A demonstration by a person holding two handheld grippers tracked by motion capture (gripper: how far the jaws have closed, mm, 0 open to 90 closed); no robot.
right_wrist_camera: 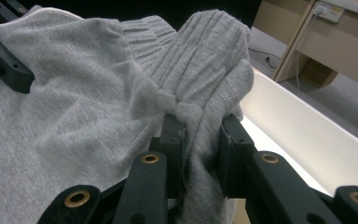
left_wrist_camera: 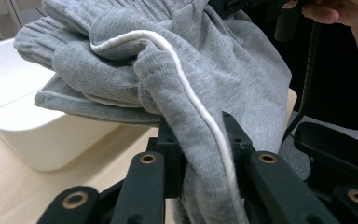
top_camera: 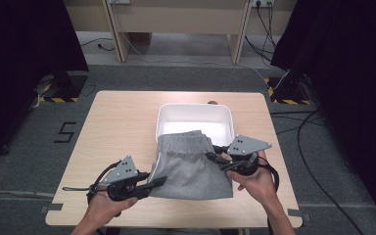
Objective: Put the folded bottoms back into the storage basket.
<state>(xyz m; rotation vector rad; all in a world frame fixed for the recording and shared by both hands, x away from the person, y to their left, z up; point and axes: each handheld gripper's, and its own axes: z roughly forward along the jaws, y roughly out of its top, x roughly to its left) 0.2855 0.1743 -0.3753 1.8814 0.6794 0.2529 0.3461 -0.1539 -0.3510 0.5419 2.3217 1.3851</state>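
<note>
One pair of grey knit shorts [top_camera: 192,164] hangs between the two grippers over the near half of the wooden table [top_camera: 117,127], its long axis running from six o'clock up to twelve o'clock, with the ribbed elastic waistband at the twelve o'clock end (a white piping line runs down the side seam). The waistband end droops over the near rim of the single white rectangular tub [top_camera: 196,120], which sits just past the table's middle; the rest of the tub's inside is bare white. The left gripper [top_camera: 152,182], at about seven o'clock of the shorts, has its jaws clamped on the piped edge of the fabric. The right gripper [top_camera: 214,157], at about three o'clock, pinches a bunch of cloth by the waistband.
</note>
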